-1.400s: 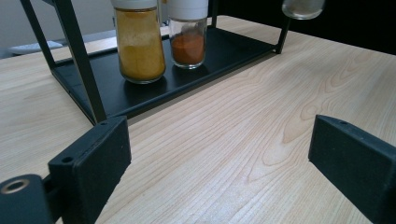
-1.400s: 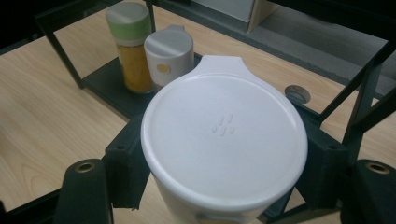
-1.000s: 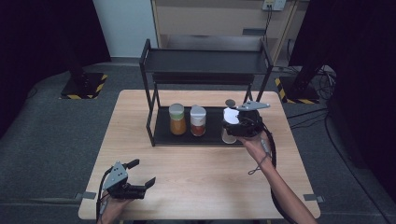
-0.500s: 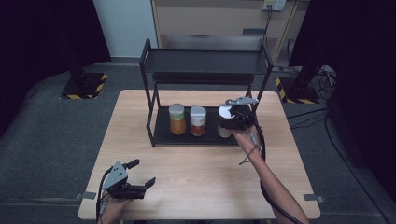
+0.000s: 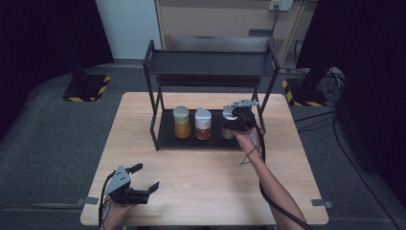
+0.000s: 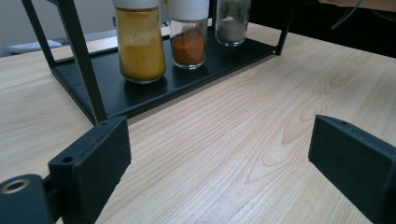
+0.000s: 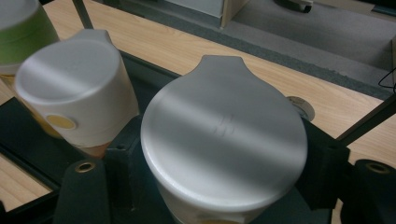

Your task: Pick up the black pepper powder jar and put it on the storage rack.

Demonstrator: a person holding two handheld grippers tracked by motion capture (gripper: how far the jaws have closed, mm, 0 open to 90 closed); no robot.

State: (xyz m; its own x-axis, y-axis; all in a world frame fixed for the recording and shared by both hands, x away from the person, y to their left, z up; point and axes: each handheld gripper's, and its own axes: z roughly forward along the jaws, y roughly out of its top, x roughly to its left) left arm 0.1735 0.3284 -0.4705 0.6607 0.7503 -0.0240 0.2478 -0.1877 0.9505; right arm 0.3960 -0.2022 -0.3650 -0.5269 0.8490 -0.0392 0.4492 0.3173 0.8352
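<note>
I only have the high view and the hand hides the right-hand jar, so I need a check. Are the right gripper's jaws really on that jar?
Observer: Yes. In the right gripper view the right gripper is shut on the grey jar, a jaw pressing each side below its white cap.
Operator: Has it landed on the rack?
Observer: In the left gripper view its base looks set on the rack's bottom shelf.
Operator: What's in it?
Observer: A greyish powder, seen through the glass there.
</note>
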